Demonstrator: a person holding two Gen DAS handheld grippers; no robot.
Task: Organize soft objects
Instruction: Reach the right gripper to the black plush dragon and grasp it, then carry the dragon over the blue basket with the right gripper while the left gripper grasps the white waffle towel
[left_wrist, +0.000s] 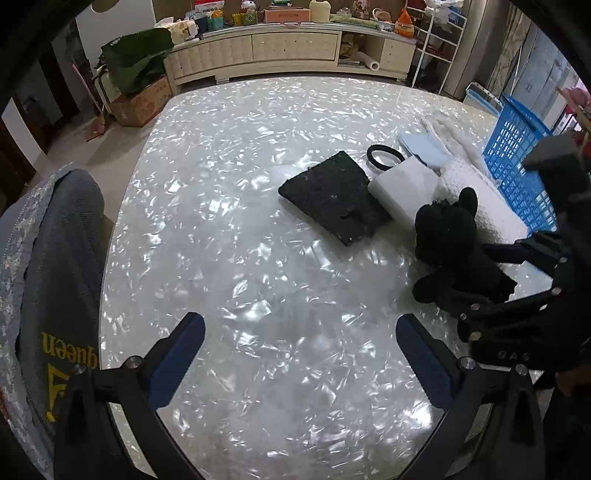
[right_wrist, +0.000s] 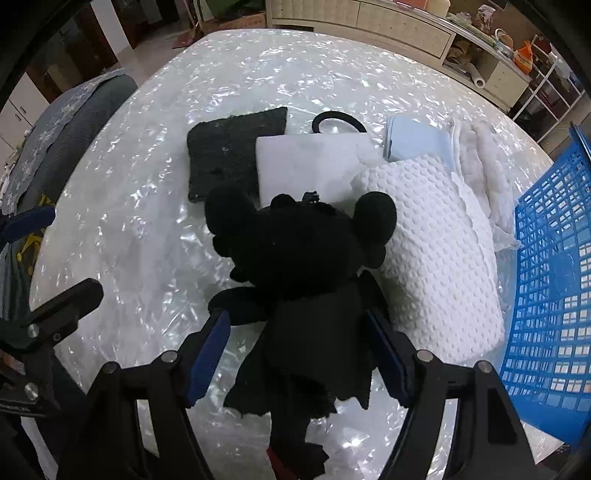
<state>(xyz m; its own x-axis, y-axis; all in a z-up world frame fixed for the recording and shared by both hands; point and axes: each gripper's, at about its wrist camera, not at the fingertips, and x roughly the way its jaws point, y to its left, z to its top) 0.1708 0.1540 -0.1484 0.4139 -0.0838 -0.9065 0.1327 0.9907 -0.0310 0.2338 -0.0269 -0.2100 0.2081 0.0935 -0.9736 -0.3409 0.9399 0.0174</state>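
A black plush toy (right_wrist: 299, 251) lies on the shiny white table (right_wrist: 147, 184), its head resting against a white foam block (right_wrist: 306, 166) and a white knobbly towel (right_wrist: 436, 251). My right gripper (right_wrist: 295, 317) points down over the toy's body. The blue pads (right_wrist: 208, 354) stand either side of it with small gaps, so it is open. Behind lie a black felt pad (right_wrist: 229, 155), a black hair ring (right_wrist: 338, 122), a light blue cloth (right_wrist: 417, 138) and white fluffy strips (right_wrist: 480, 158). My left gripper (left_wrist: 299, 325) hangs open over bare table, left of the toy (left_wrist: 447, 229).
A blue plastic basket (right_wrist: 546, 295) stands at the table's right edge, beside the towel. A chair draped in grey cloth (left_wrist: 55, 258) sits at the left edge. A long cream cabinet (left_wrist: 288, 48) and a cardboard box (left_wrist: 144, 103) stand on the floor beyond the table.
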